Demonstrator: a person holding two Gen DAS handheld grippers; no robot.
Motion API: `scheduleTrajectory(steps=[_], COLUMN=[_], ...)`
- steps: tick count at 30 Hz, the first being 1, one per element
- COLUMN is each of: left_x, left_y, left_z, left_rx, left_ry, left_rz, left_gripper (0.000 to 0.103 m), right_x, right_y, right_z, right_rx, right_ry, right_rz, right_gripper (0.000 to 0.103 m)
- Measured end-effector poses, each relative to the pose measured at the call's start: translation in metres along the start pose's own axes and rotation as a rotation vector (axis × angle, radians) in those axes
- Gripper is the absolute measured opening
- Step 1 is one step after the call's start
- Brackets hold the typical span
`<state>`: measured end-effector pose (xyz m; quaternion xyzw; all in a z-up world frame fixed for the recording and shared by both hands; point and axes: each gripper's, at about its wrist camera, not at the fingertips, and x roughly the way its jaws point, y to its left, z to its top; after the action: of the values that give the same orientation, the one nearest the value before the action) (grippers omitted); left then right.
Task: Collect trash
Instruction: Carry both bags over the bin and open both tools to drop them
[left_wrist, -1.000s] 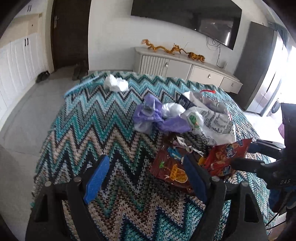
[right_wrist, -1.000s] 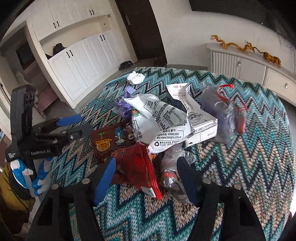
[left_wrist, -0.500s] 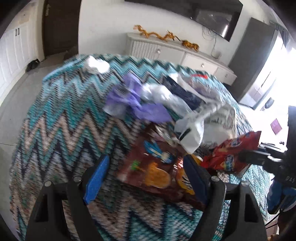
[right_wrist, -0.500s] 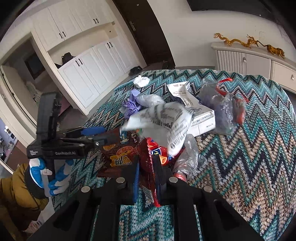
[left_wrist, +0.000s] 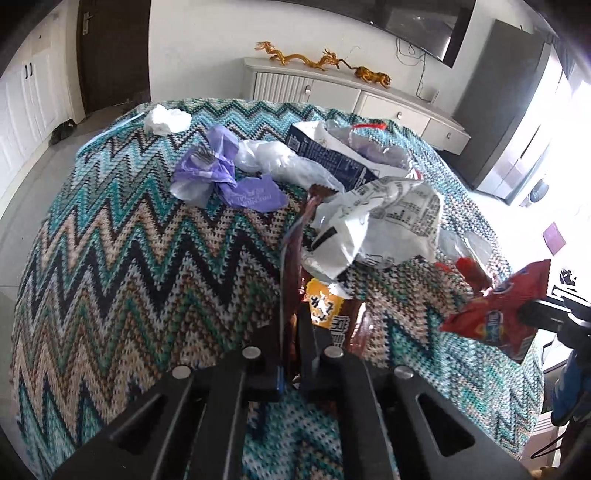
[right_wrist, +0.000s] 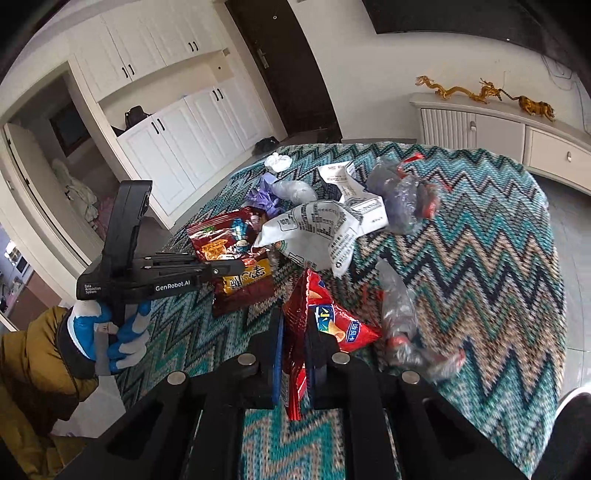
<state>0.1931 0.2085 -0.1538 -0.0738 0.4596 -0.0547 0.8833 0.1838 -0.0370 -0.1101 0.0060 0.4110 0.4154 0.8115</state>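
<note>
My left gripper (left_wrist: 291, 325) is shut on a dark brown snack wrapper (left_wrist: 325, 302) and holds it edge-on; in the right wrist view the left gripper (right_wrist: 229, 271) pinches that wrapper (right_wrist: 225, 243) above the table. My right gripper (right_wrist: 293, 336) is shut on a red chip bag (right_wrist: 325, 317), which also shows at the right of the left wrist view (left_wrist: 495, 317). A white printed bag (left_wrist: 376, 225), a purple bag (left_wrist: 221, 173), a clear bag (left_wrist: 280, 158), a crumpled tissue (left_wrist: 166, 120) and a carton (left_wrist: 332, 155) lie on the table.
The table carries a zigzag knit cloth (left_wrist: 129, 258). A clear wrapper with red bits (right_wrist: 399, 317) lies right of my right gripper. A grey bag with a red handle (right_wrist: 402, 188) sits further back. A white sideboard (left_wrist: 351, 96) stands behind the table.
My left gripper has closed on the brown wrapper and lifted it edge-on. My right gripper, which shut on the red chip bag half a second ago, has raised it off the pile.
</note>
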Motion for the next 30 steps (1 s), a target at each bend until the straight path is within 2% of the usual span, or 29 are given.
scheduleTrajectory(steps=[5, 12, 17, 21, 25, 30], left_x=[-0.032, -0.087, -0.124, -0.143, -0.141, -0.11], left_y=[-0.004, -0.008, -0.027, -0.053, -0.1, -0.186], left_z=[-0.002, -0.003, 0.003, 0.014, 0.032, 0.053], left_rx=[-0.008, -0.011, 0.024, 0.073, 0.157, 0.292], left_ry=[-0.057, -0.132, -0.195, -0.23, -0.227, -0.177], left_rz=[0.042, 0.088, 0.098, 0.077, 0.019, -0.074], left_gripper=[0.003, 0.003, 0.004, 0.003, 0.003, 0.003], right_x=[-0.032, -0.066, -0.096, -0.13, -0.164, -0.212], right_y=[0.0, 0.01, 0.022, 0.018, -0.008, -0.063], right_z=[-0.012, -0.013, -0.009, -0.015, -0.028, -0.06], right_rx=[0.013, 0.029, 0.002, 0.001, 0.046, 0.154], right_ry=[-0.051, -0.155, -0.238, -0.31, -0.375, -0.439], right_rz=[-0.008, 0.101, 0.103, 0.073, 0.01, -0.153], right_gripper=[0.009, 0.009, 0.009, 0.009, 0.009, 0.009])
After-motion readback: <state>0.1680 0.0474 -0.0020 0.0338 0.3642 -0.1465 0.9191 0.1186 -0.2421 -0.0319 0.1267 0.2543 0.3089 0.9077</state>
